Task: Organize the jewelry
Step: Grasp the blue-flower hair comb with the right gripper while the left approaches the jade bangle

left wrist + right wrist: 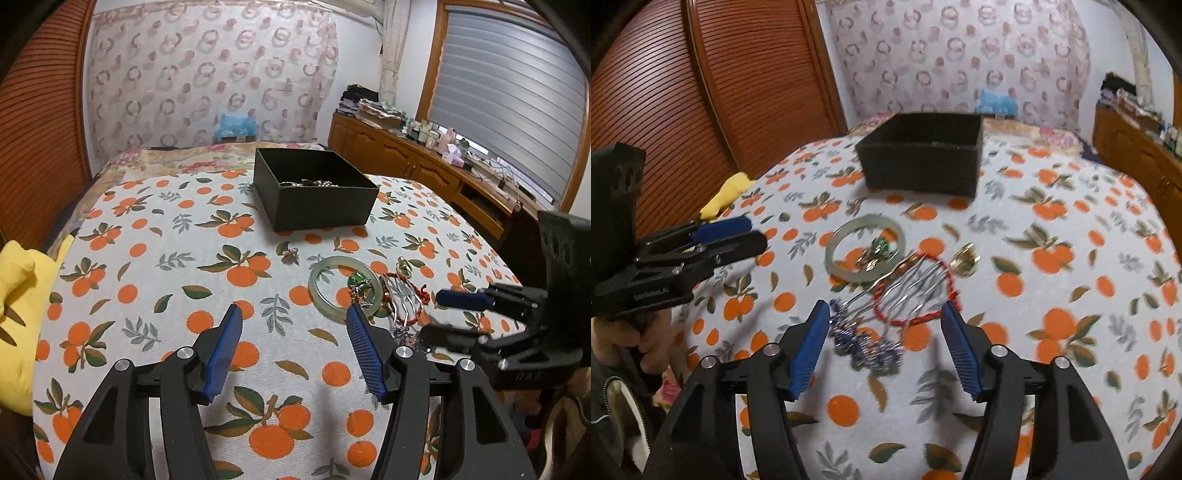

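A: L→R pls. What's on the bed (155,236)?

B: Far left, yellow plush (18,295), cut off by frame edge. Left tongs (293,325) wide open, nothing between the pads, hovering over bare orange-print cover. Black box (314,192) further back, center. Pearl-ish beads just visible over its near wall, rest of contents hidden.

A: Loose jewelry?

B: Small dark piece (290,255) in front of box, too small to ID. Right of it the jade bangle (345,288) lies flat, green charm (357,281) inside the ring. Red cord bracelet (916,295) and silver hair comb (908,284) overlap just right of bangle. Gold ring (967,258) beyond those. Purple beaded cluster (864,347) nearest cam; right wrist view is motion-blurred, can't resolve its detail.

A: Right tongs?

B: Right tongs (884,328) wide open too, holding nothing. Pads straddle the comb/cord pile from above; contact w/ purple cluster at left pad, can't tell. Box interior not visible from that side.
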Motion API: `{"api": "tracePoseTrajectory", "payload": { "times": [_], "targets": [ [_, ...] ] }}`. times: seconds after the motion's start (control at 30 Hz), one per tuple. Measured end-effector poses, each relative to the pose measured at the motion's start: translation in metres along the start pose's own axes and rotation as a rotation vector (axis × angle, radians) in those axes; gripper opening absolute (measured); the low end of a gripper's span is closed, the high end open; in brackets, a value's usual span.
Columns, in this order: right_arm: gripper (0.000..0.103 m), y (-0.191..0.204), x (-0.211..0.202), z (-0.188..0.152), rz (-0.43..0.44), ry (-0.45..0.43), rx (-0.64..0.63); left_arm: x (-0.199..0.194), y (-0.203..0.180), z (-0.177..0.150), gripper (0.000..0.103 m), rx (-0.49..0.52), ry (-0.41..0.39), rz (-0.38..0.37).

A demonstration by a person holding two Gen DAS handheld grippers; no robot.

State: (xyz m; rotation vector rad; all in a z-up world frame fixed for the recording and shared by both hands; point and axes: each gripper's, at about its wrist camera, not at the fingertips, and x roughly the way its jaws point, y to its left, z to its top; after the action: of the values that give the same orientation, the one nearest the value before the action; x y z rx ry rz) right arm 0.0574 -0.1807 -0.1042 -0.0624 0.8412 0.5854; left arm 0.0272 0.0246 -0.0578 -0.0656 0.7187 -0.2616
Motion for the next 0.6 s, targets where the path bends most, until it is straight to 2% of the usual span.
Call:
{"api": "tracePoseTrajectory", "payload": {
  "times": [0.23,0.33,0.6],
  "targets": [
    [0.065,0.011,0.017,0.000,-0.027,0.036,-0.046,0.001,0.002,-0.001,0.057,-0.001,0.004,0.001],
    [0.072,0.019,0.024,0.003,-0.056,0.044,-0.092,0.000,0.002,-0.001,0.057,0.000,0.002,0.004],
    [0.073,0.017,0.033,0.012,-0.110,0.057,-0.118,0.007,0.002,-0.003,0.057,-0.002,0.015,0.001]
  ]
}}
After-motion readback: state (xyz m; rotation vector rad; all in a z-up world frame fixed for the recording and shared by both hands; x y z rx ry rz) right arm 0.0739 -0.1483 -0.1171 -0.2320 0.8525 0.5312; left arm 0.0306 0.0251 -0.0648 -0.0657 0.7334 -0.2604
